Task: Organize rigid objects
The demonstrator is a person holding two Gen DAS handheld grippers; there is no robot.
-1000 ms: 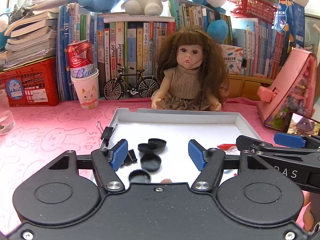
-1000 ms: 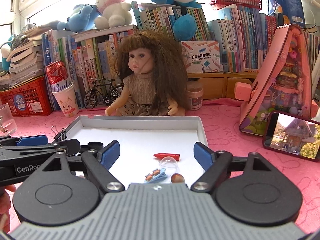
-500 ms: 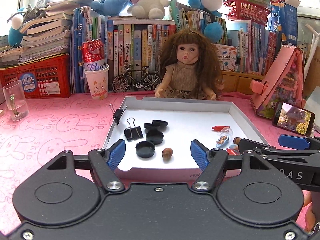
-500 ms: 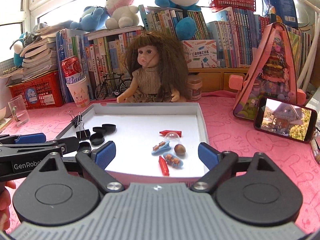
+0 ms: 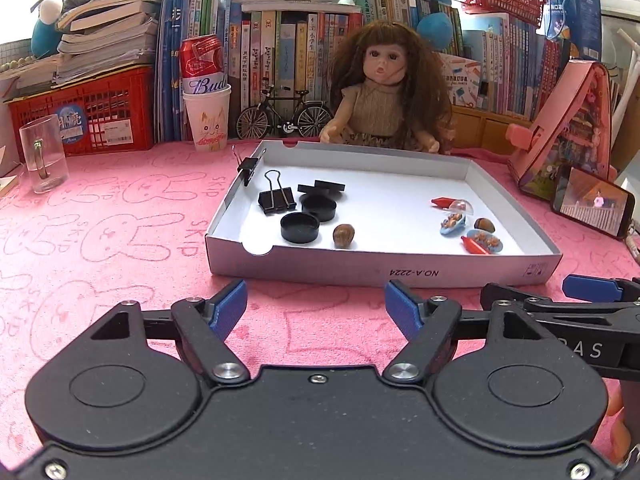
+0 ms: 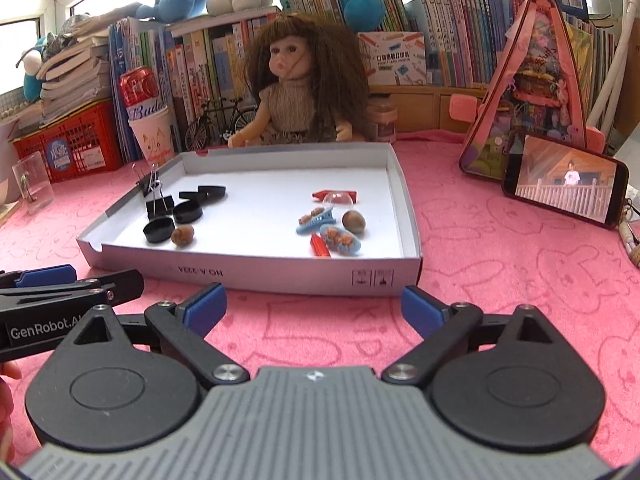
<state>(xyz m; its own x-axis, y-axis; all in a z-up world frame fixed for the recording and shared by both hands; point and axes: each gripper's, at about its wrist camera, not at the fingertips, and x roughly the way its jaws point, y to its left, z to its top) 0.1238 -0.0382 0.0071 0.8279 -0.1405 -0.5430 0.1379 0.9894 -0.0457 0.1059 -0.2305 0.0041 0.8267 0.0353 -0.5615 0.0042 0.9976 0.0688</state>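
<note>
A shallow white box lid (image 5: 384,270) (image 6: 248,270) lies on the pink cloth. Its left side holds black round caps (image 5: 300,227) (image 6: 159,230), a black binder clip (image 5: 276,200) (image 6: 158,205) and a brown nut (image 5: 344,236) (image 6: 183,236). Its right side holds blue hair clips (image 5: 453,222) (image 6: 316,220), red pieces (image 5: 474,246) (image 6: 320,246), a clear dome (image 6: 338,200) and a second nut (image 5: 484,225) (image 6: 353,221). My left gripper (image 5: 316,310) hovers over the cloth before the lid's near wall, jaws opening, nothing between them. My right gripper (image 6: 314,308) does the same, beside it.
A doll (image 5: 384,92) sits behind the lid before a wall of books. A paper cup with a red can (image 5: 206,120), a glass mug (image 5: 42,152) and a red crate (image 5: 92,116) stand at left. A pink toy house (image 6: 528,92) and a phone (image 6: 564,184) stand at right.
Both grippers have pulled back from over the lid to the cloth in front of it, so the whole lid now shows. Both pairs of jaws stand wider apart.
</note>
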